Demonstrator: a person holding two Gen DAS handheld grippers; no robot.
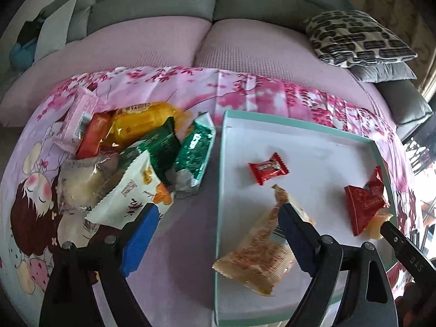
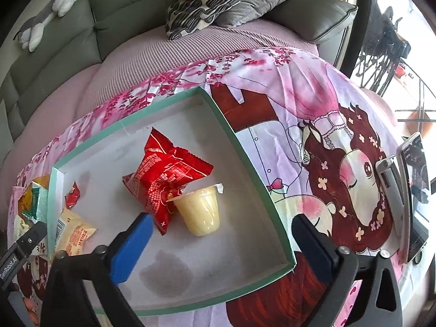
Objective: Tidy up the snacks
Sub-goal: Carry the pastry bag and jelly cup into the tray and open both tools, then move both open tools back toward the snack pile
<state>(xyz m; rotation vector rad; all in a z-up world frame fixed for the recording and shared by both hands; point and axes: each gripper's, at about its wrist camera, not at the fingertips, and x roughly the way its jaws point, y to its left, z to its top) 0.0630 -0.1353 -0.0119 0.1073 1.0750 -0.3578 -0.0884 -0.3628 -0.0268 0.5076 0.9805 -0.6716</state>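
On the left, a heap of unsorted snacks lay on the cartoon-printed pink cloth: a pink box, an orange-yellow packet, green foil wrappers, a clear bag and a white pouch, overlapping one another, apparently waiting their turn. The left gripper hung above the near-left rim of the teal-edged box lid, its jaws spread wide and empty. One blue pad sat over the white pouch, the other over a pale speckled cracker packet lying inside the lid near its left wall, probably the piece most recently dealt with.

Further right in the lid sat a small red candy, apart from the rest. Next came a large red packet, with a yellow jelly cup tipped on its side and touching it. The right gripper was likewise released, grasping nothing, its jaws straddling the cup and the lid's right wall. Beyond the lid, a phone on a stand stood at the cloth's right edge.
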